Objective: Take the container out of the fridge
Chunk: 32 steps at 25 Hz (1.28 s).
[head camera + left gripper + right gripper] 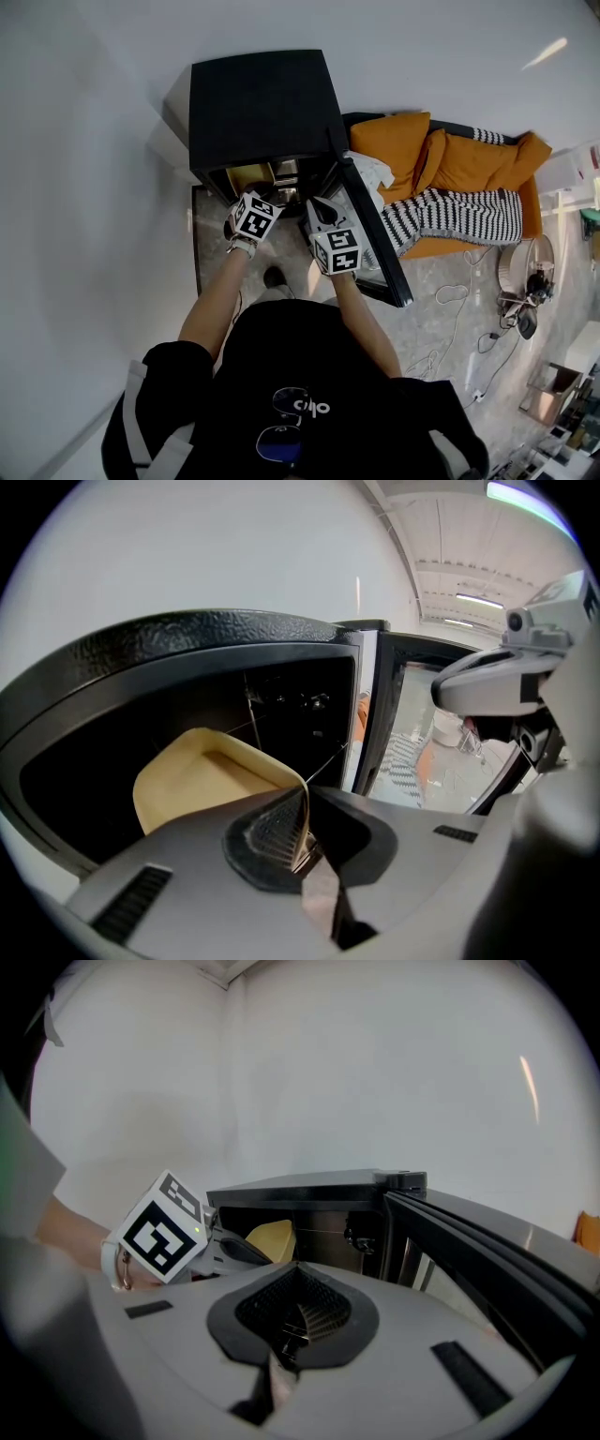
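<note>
– Down at the mouth of the fridge (258, 103), door (375, 234) swung wide on the right, and this is the grab, isn't it?

– It is. The left gripper (300, 829) is reaching into the opening, and its jaws are pinched on the near corner of the container (202, 780), the pale yellow tub. You can see the thin rim running right between the pads.

– So where's the tub sitting?

– Inside the cabinet, over on the left of the compartment. Not out yet, by my reading.

– And the other hand?

– The right gripper (295, 1324) hangs just outside, near the door's inner edge, jaws together with nothing between them. A spectator for now.

– What does the next move ask for?

– I'd say a straight pull back toward the body, keeping that corner grip firm. It's a one-corner pinch on a thin wall, so the tub could swing or slip if the pull is quick. Mind the cabinet's front lip and the door frame on the way out. The free claw may need to open and catch the far side once the tub clears.
</note>
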Motion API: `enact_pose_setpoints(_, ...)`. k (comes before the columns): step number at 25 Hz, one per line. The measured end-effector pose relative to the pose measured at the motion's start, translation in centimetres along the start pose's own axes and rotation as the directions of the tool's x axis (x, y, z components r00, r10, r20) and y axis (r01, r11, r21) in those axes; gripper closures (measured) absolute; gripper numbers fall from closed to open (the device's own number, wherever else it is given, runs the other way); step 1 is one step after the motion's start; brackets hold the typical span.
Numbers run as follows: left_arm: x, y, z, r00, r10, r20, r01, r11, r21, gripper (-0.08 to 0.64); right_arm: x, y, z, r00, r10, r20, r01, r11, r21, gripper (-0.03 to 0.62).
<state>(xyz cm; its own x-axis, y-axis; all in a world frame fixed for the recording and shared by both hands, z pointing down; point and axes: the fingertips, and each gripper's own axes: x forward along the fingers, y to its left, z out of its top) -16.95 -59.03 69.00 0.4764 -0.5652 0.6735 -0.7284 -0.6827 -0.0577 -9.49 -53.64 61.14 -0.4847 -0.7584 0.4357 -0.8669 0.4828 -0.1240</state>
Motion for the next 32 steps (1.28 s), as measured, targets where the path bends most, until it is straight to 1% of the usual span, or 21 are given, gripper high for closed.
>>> enact_pose_setpoints(8, -1.2, -0.3, 0.4, 0.998, -0.004, 0.055, 0.004, 1.0, -0.012, 0.543, 0.1, 0.6, -0.2, 1.0, 0.015, -0.002, -0.015, 1.0, -0.009, 0.584)
enact_pose_setpoints(14, -2.3, -1.1, 0.3, 0.997, 0.002, 0.075, 0.001, 0.999, -0.051, 0.543, -0.4, 0.9, -0.1, 0.999, 0.039, -0.001, -0.039, 0.999, -0.023, 0.584)
enact_pose_setpoints(20, -4.3, -2.5, 0.5, 0.992, 0.021, 0.126, -0.009, 0.995, -0.095, 0.543, -1.9, 1.5, 0.0, 0.998, 0.069, 0.008, -0.069, 0.997, -0.031, 0.584)
enact_pose_setpoints(27, -7.9, -5.2, 0.3, 0.982, 0.094, 0.164, -0.065, 0.983, -0.17, 0.543, -4.5, 2.7, -0.9, 0.99, 0.144, 0.004, -0.143, 0.987, -0.073, 0.584)
enact_pose_setpoints(32, -11.5, -7.3, -0.4, 0.969, 0.168, 0.184, -0.123, 0.965, -0.231, 0.543, -6.5, 4.2, -1.9, 0.977, 0.215, -0.003, -0.214, 0.972, -0.101, 0.584)
